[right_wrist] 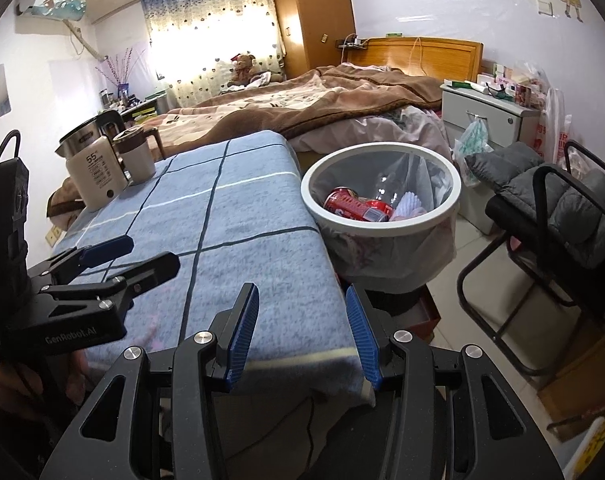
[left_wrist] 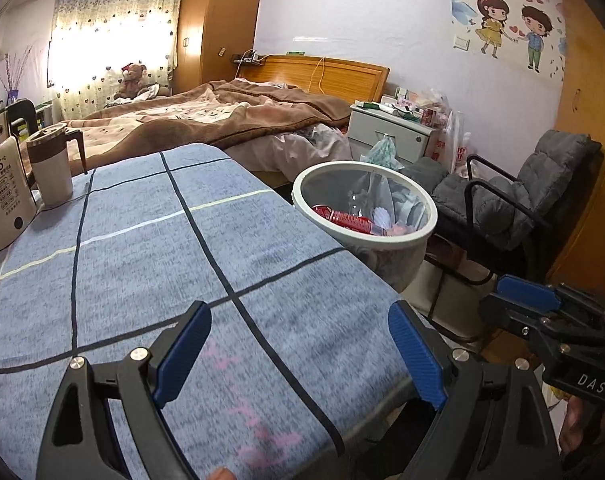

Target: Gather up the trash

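Nearest, the left gripper [left_wrist: 300, 354] and right gripper [right_wrist: 302, 332] both hang spread wide and hold nothing above the blue checked tablecloth [left_wrist: 150, 264]. Farther right, the round white trash bin [right_wrist: 382, 216] holds a crushed red can [right_wrist: 348, 203] and clear plastic.

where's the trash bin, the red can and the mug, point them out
trash bin [right_wrist: 382, 148], right wrist view, on its white rim at the far side
red can [right_wrist: 344, 202], right wrist view, on its red side, inside the bin
mug [left_wrist: 54, 178], left wrist view, on its cream body
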`<state>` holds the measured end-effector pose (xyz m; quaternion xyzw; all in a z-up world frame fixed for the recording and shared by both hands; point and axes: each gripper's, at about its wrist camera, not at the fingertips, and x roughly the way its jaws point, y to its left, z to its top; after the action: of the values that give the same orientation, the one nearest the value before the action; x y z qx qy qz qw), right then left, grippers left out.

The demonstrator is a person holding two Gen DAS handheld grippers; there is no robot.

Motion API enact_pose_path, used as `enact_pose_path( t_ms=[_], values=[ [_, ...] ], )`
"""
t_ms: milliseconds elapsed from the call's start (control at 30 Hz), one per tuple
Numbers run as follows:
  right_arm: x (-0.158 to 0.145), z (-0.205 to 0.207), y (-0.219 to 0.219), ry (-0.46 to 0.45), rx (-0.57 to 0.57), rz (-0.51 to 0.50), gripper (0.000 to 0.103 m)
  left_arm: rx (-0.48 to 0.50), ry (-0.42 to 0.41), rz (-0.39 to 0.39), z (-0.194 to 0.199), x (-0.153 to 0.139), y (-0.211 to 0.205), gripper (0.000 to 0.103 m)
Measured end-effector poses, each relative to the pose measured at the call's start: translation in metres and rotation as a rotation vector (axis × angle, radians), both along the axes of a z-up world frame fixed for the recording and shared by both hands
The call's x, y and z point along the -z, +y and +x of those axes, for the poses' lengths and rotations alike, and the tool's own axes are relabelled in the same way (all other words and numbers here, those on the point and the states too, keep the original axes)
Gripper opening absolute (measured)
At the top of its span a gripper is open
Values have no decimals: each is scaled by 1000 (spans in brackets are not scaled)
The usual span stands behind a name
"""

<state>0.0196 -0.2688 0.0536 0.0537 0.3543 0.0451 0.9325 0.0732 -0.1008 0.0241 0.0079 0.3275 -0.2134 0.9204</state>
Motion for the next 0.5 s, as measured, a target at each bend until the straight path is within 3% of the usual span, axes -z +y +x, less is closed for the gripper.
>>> enact_pose_path(
  t_ms=[500],
  values=[
    [-4, -10, 6, -17, -15, -4, 47, -34, 0, 2, -16, 1, 6, 91]
  ],
)
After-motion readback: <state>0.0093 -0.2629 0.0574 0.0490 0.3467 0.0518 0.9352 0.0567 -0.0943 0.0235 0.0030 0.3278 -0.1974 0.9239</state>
